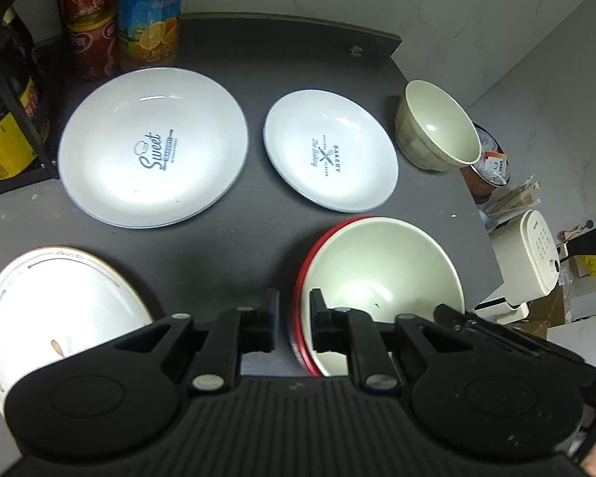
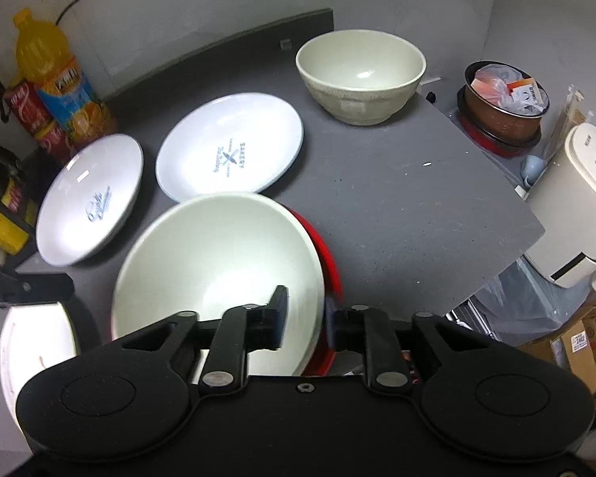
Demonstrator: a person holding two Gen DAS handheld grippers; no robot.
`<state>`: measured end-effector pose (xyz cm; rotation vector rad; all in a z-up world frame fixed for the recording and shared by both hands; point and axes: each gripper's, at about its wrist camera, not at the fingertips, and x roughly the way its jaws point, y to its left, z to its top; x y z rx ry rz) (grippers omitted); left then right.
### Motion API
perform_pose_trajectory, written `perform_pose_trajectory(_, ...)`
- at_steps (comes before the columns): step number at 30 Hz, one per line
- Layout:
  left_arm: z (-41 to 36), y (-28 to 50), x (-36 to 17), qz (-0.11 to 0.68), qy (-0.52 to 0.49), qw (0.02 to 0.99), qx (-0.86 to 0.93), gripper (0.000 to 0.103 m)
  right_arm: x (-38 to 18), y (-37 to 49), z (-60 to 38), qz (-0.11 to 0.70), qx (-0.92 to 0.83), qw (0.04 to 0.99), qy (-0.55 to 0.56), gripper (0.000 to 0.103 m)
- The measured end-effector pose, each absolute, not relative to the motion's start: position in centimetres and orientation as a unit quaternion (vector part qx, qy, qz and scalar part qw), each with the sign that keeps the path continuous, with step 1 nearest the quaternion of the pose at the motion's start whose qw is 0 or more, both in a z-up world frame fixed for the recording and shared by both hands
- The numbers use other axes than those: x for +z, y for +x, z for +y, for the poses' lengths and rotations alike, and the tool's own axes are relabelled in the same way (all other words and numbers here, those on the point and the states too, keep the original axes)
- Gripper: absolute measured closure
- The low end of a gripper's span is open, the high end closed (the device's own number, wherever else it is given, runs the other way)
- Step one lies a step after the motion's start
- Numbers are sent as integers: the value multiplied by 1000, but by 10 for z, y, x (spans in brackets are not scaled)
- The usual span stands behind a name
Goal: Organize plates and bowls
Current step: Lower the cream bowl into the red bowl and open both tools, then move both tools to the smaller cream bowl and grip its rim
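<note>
A wide bowl, red outside and cream inside (image 1: 381, 274) (image 2: 218, 258), sits near the table's front edge. My left gripper (image 1: 294, 314) straddles its left rim, one finger inside and one outside. My right gripper (image 2: 308, 314) straddles its right rim the same way. Whether either grips the rim is unclear. A large white "Sweet" plate (image 1: 153, 147) (image 2: 89, 198) and a smaller white "Bakery" plate (image 1: 329, 151) (image 2: 230, 147) lie behind it. A cream bowl (image 1: 437, 127) (image 2: 359, 79) stands at the back right. A white gold-rimmed plate (image 1: 55, 310) (image 2: 31, 353) lies front left.
Drink bottles and cans (image 1: 119, 16) (image 2: 51, 79) stand at the back left beside a black rack (image 1: 8, 91). Past the dark table's (image 2: 397, 206) right edge are a pot with packets (image 2: 504, 103) and a cream appliance (image 2: 580, 202).
</note>
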<state>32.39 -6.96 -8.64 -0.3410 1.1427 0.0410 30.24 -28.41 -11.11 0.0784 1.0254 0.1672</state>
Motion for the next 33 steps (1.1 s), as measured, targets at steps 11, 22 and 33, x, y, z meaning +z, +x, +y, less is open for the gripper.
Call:
perform_pose_trajectory(11, -66, 316, -76, 520, -143, 842, -11, 53, -84, 278, -299, 446, 48, 891, 70, 46)
perform_pose_trajectory(22, -89, 346, -71, 517, -129, 846, -13, 51, -82, 301, -328, 429, 35, 896, 109, 44)
perform_pose_trajectory(33, -146, 424, -72, 513, -127, 849, -11, 51, -95, 376, -361, 437, 51, 888, 131, 43)
